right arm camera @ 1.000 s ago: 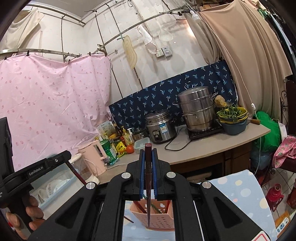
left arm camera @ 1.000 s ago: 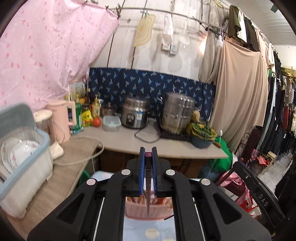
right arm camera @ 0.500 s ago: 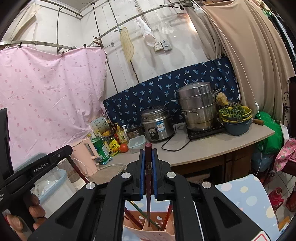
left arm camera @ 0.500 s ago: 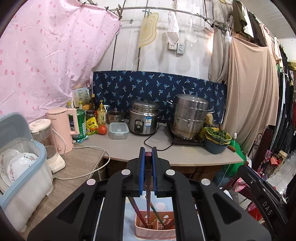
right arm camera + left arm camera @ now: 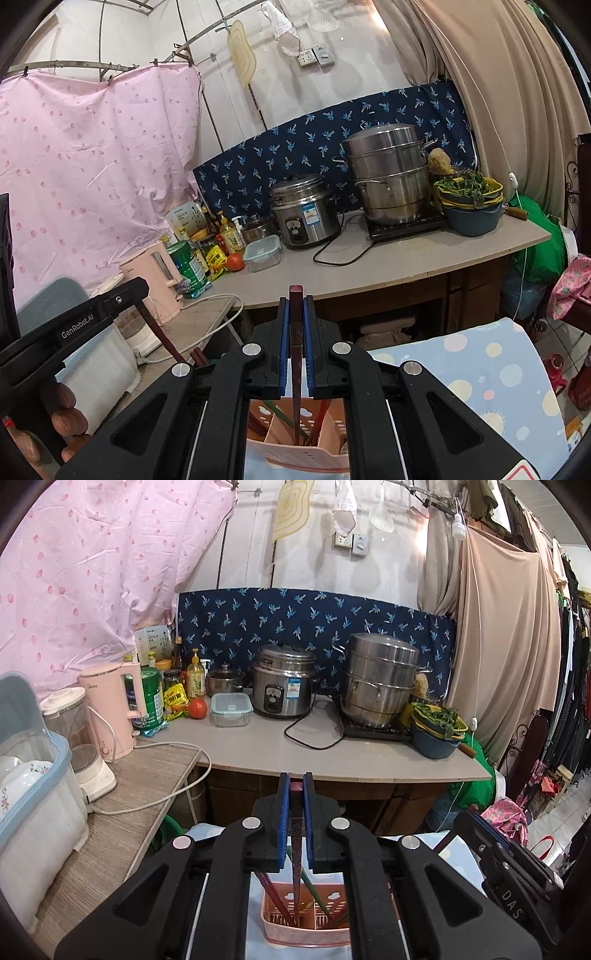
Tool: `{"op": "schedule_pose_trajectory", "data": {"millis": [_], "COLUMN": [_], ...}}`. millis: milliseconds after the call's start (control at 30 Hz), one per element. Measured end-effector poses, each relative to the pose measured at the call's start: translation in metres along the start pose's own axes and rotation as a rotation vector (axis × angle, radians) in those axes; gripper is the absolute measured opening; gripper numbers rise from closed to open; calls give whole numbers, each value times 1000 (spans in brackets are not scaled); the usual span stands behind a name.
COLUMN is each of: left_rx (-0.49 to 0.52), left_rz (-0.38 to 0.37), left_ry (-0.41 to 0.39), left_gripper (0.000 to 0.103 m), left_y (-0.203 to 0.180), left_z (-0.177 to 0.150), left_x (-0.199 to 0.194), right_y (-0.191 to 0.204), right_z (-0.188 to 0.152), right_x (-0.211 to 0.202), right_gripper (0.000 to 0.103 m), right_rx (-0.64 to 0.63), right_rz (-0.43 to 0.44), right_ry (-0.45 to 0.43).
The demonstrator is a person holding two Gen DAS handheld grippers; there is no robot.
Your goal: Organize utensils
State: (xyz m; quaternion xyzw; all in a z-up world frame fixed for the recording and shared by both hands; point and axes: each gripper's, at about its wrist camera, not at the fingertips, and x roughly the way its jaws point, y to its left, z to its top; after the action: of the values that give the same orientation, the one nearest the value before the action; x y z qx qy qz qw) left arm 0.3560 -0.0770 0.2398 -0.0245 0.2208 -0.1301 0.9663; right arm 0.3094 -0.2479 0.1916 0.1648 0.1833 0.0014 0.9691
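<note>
Lowering dark-red chopsticks into the pink perforated plastic holder (image 5: 306, 919).
Our left gripper (image 5: 295, 805) and right gripper (image 5: 295, 328) each pinch one chopstick (image 5: 295, 849); next we release.

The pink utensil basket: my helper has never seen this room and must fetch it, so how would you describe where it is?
Start from the long grey kitchen counter with the steel pots; in front of it lies a pale blue cloth with pastel dots. On that cloth stands the pink perforated plastic basket, with a divider inside. It alone has chopsticks standing in it.
</note>
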Motion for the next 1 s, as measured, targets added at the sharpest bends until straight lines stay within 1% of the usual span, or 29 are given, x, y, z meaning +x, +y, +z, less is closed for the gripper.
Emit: {"op": "schedule_pose_trajectory", "data": {"millis": [233,633,767,833,900,933,967,1000], "left_rx": [12,20,16,18,11,8,2,-5], "left_rz": [5,4,2,5,9,11,18,22], "left_ry": [29,71,89,91,97,101,102,96], "left_gripper": [7,7,7,7,10,16,29,36], "left_y": [-4,-5,-4,-4,-3,-2,-1,1], "left_z": [-11,-28,-34,-38,-40,-41,-42,-42], "left_x": [13,27,31,31,31,31,30,27], "right_y": [-5,-12,-13,-12,-12,-12,-12,-13], "right_z": [-15,-28,-33,-34,-34,-33,-32,-31], "right_x": [11,20,23,18,13,10,7,4], "right_gripper": [7,7,8,16,35,37,40,40], "right_rx": [1,5,7,8,11,16,21,26], "right_rz": [-10,-24,-11,-12,-12,-11,-10,-10], "right_ry": [43,80,109,101,89,84,80,78]}}
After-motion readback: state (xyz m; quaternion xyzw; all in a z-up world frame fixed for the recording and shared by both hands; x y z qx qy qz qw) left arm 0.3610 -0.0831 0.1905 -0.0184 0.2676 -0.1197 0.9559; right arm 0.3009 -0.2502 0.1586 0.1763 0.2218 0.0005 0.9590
